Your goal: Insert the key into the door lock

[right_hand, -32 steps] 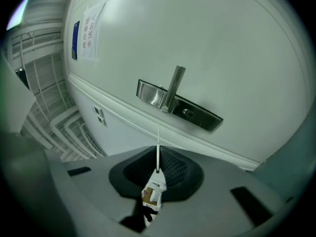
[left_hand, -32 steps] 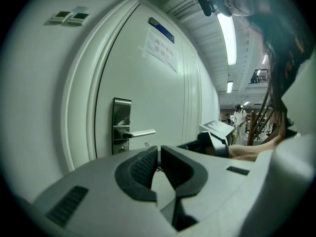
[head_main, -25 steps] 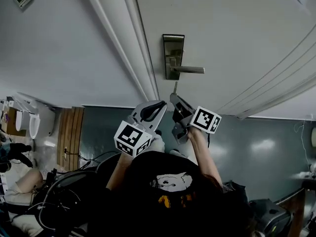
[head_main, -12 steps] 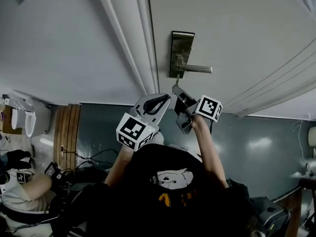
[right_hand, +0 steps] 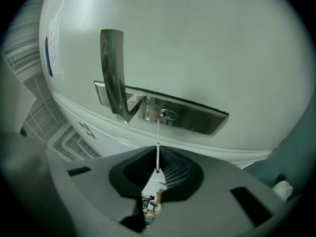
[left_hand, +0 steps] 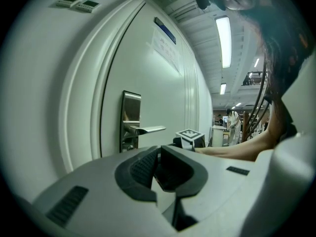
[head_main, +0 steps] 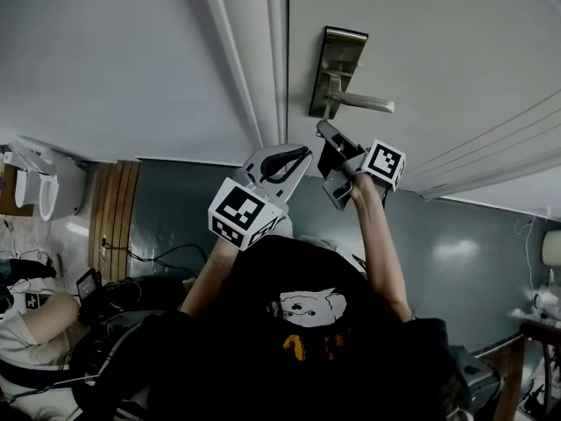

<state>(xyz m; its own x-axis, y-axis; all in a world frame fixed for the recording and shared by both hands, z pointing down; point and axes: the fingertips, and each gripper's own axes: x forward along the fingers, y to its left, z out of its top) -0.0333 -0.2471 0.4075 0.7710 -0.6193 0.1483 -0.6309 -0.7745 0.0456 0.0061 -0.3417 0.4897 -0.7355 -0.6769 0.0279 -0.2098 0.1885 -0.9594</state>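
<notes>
A steel lock plate [head_main: 337, 68] with a lever handle [head_main: 364, 103] sits on the white door [head_main: 438, 42]. My right gripper [head_main: 330, 137] is just below the plate and is shut on a thin key [right_hand: 158, 149]. In the right gripper view the key's blade points at the keyhole [right_hand: 168, 114] in the lock plate [right_hand: 197, 120]. Its tip stops a little short of the keyhole, beside the lever handle [right_hand: 116, 73]. My left gripper [head_main: 282, 160] hangs beside the right one, to its left, shut with nothing in it. The left gripper [left_hand: 159, 151] faces the lock plate [left_hand: 131, 117] from the side.
The door frame moulding [head_main: 259, 60] runs just left of the lock. A paper notice [left_hand: 165, 46] is stuck higher on the door, and wall panels [left_hand: 79, 3] sit beside the frame. A seated person [head_main: 35, 331] and cables [head_main: 149, 257] are on the floor at the left.
Both grippers have moved closer to the door. The right gripper has carried the key up to just below the lock plate. The left gripper has followed alongside.
</notes>
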